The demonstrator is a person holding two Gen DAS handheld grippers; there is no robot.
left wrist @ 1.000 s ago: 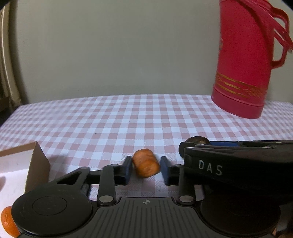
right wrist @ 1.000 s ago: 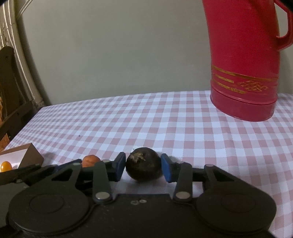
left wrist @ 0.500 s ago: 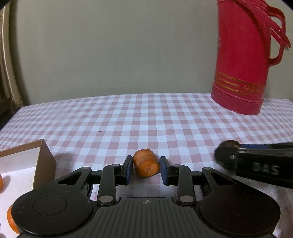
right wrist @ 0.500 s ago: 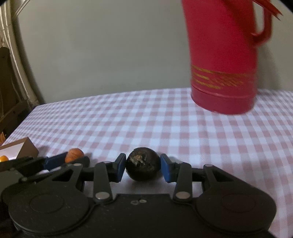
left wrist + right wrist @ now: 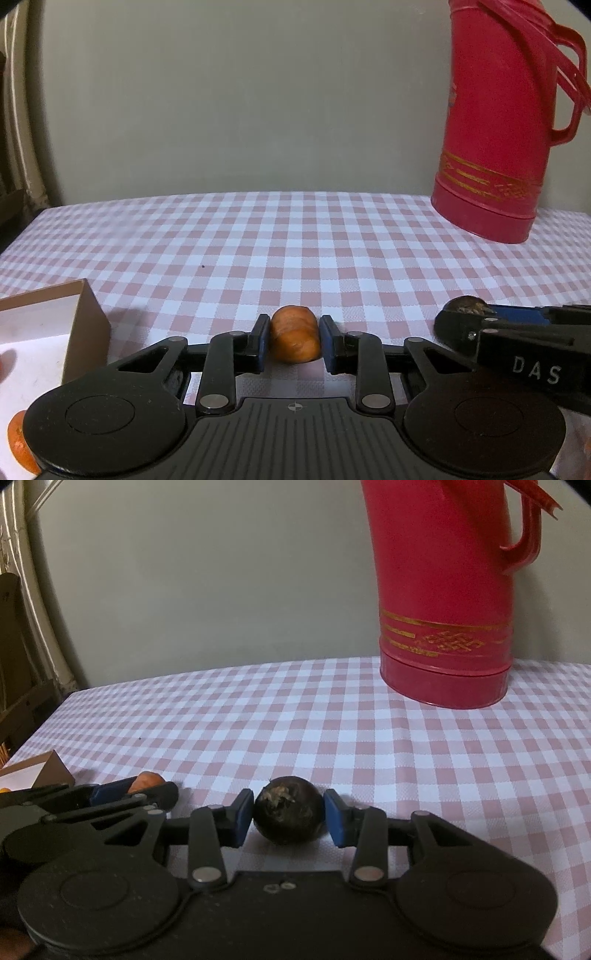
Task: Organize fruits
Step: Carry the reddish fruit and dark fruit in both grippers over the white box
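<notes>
Lettering "DAS" (image 5: 536, 369) marks right tool (image 5: 289, 818) gripping dark fruit (image 5: 288, 815); left tool (image 5: 294, 343) grips orange fruit (image 5: 294, 339).

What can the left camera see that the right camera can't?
Only the left wrist view shows an orange fruit low inside the white box, plus the front of the orange piece in the left gripper. Only the right wrist view shows the whole dark round fruit in the right gripper, and dark wooden furniture off the table. Both show the red jug, the checked tablecloth and the wall.
</notes>
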